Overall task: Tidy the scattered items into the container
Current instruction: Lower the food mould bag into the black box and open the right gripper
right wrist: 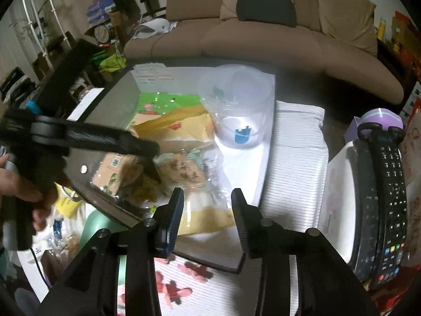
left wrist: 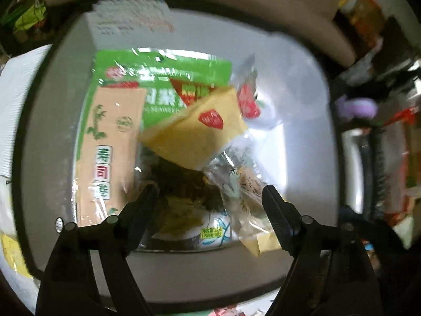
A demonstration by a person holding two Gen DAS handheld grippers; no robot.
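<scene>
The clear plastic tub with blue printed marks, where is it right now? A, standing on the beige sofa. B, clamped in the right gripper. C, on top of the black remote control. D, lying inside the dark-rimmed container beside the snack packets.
D: the clear plastic tub lies on its side inside the dark-rimmed container, next to the yellow packet.

A white bin [left wrist: 302, 110] with a dark rim is holding the snacks. A green seaweed pack [left wrist: 147, 79] is lying flat inside, a yellow packet [left wrist: 194, 134] is tilting across it, and a clear bag [left wrist: 244, 192] is resting at the near wall.
</scene>
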